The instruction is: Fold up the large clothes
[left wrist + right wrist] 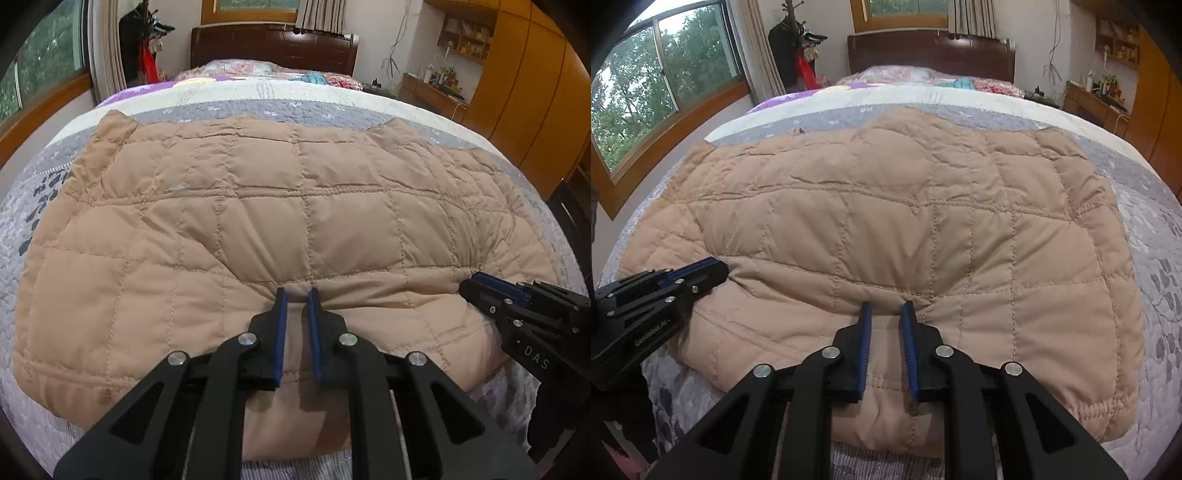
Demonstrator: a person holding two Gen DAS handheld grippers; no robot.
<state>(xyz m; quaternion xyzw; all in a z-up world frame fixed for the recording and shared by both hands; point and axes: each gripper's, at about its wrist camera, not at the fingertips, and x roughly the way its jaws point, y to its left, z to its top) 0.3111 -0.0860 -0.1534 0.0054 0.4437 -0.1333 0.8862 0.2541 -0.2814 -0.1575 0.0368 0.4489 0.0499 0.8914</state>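
A tan quilted jacket (258, 206) lies spread flat across the bed, its near hem bunched toward me. My left gripper (297, 295) has its blue pads pinched on a fold of that hem, and the fabric puckers between them. My right gripper (886, 308) grips the same near hem further right, with a pleat of the tan jacket (886, 206) between its pads. Each gripper shows in the other's view: the right gripper (476, 280) at the lower right, the left gripper (716, 266) at the lower left, both pressed into the jacket's edge.
The grey-and-lilac patterned bedspread (33, 229) shows around the jacket. A dark wooden headboard (273, 46) and pillows are at the far end. A window (639, 92) is on the left, and wooden wardrobes (524, 92) and a cluttered desk on the right.
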